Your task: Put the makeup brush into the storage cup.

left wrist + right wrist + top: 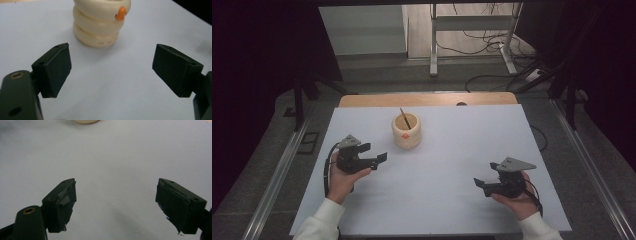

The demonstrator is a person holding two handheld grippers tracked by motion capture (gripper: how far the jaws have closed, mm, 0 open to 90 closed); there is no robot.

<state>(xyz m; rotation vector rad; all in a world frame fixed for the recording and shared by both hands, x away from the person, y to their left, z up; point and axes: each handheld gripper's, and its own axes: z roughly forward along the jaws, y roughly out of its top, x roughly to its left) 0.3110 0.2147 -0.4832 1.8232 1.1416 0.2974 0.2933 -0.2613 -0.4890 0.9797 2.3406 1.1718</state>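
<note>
A cream ribbed pot (406,131) with an orange knob on its side stands on the white table sheet (447,165), and a thin dark stick leans out of its mouth. My left gripper (373,153) is open, held low just left of and nearer than the pot, with nothing between its jaws. In the left gripper view the pot (100,22) stands a short way beyond my left gripper (111,66). My right gripper (480,184) is open over bare sheet at the front right, far from the pot. The right gripper view shows my right gripper (116,205) wide apart, with the pot's base (86,121) at the top edge.
The sheet covers a wooden table whose far edge (427,99) shows behind the pot. Beyond it are a metal desk frame (472,30) and loose cables (492,45) on the floor. Rails (277,175) run along both sides of the table.
</note>
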